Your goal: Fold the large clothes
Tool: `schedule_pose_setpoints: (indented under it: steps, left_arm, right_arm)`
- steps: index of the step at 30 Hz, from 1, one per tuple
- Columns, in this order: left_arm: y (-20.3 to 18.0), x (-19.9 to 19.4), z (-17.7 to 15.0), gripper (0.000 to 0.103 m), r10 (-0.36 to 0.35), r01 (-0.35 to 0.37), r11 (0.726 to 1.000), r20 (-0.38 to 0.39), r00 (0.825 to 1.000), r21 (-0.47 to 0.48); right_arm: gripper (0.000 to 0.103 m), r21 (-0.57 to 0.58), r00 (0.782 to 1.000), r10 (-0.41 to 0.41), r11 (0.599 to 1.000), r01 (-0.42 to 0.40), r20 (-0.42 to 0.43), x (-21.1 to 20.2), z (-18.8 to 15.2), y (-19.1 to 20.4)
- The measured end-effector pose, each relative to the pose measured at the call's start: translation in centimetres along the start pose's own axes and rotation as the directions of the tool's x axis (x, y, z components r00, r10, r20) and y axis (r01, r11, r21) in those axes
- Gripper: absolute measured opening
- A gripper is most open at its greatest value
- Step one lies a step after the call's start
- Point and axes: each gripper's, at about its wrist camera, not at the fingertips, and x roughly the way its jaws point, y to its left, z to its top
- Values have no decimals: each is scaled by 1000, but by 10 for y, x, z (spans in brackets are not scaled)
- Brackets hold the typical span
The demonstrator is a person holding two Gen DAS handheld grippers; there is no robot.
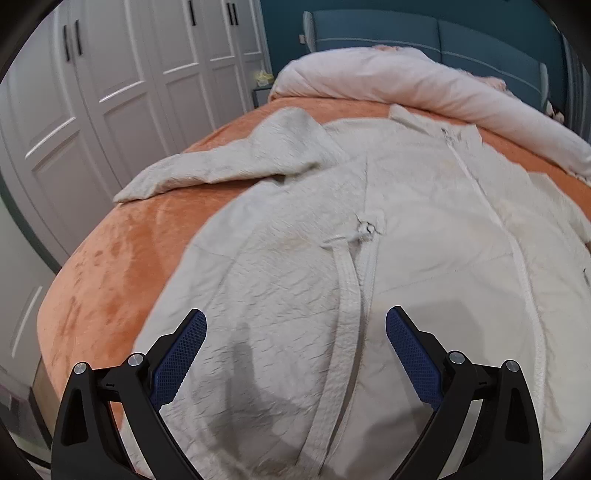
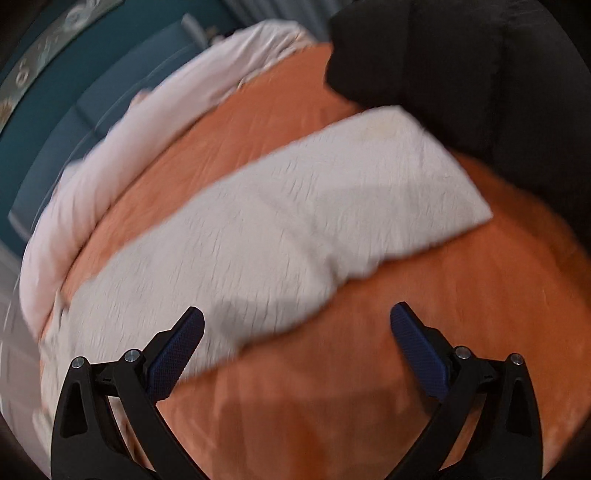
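A large cream zip-front garment lies spread face up on the orange bed cover. Its left sleeve is bent across toward the wardrobe side. A belt or band with a knot runs down its front. My left gripper is open and empty, hovering over the garment's lower front. In the blurred right wrist view, the garment's other sleeve lies stretched out on the orange cover. My right gripper is open and empty above the sleeve's near edge.
A rolled pale pink duvet lies along the far side by the blue headboard; it also shows in the right wrist view. White wardrobe doors stand left of the bed. A dark shape fills the upper right.
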Motion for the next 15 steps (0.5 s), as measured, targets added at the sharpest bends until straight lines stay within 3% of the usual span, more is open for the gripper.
schedule_pose_setpoints:
  steps: [1,3,4,6,9,11,13,15]
  left_arm:
    - [-2,3,-1,96,0,0,1000,1,1000,10]
    - [-2,7,0,96,-2,1,1000,11,1000,16]
    - [-2,9,1,96,-3,3,1000,19,1000,16]
    - [0,13,4,96,-7,7,1000,19,1000,6]
    - [6,16,10,96,-19,20,999,17,1000,-27]
    - [11,16,15,96,-27,28,998,22,999,-51]
    - [17,15,21,96,-31,33,997,32,999,-73]
    - [25,12,26,96,-32,36,995,47,998,-94]
  right_arm:
    - [97,5,1000,0,1000,0,13,2,2,2]
    - [46,17,998,61,998,-61,11,6,8,9]
    - [41,45,997,79,996,-79,-8,8,11,13]
    - [8,89,993,120,989,-120,5,3,18,22]
    - [7,23,963,255,966,-258,92,-33,28,70]
    - [7,-132,920,373,924,-358,117,-68,22,125]
    - [7,-313,870,484,844,-435,97,-104,-2,187]
    - [7,-475,813,582,719,-508,12,-134,-45,246]
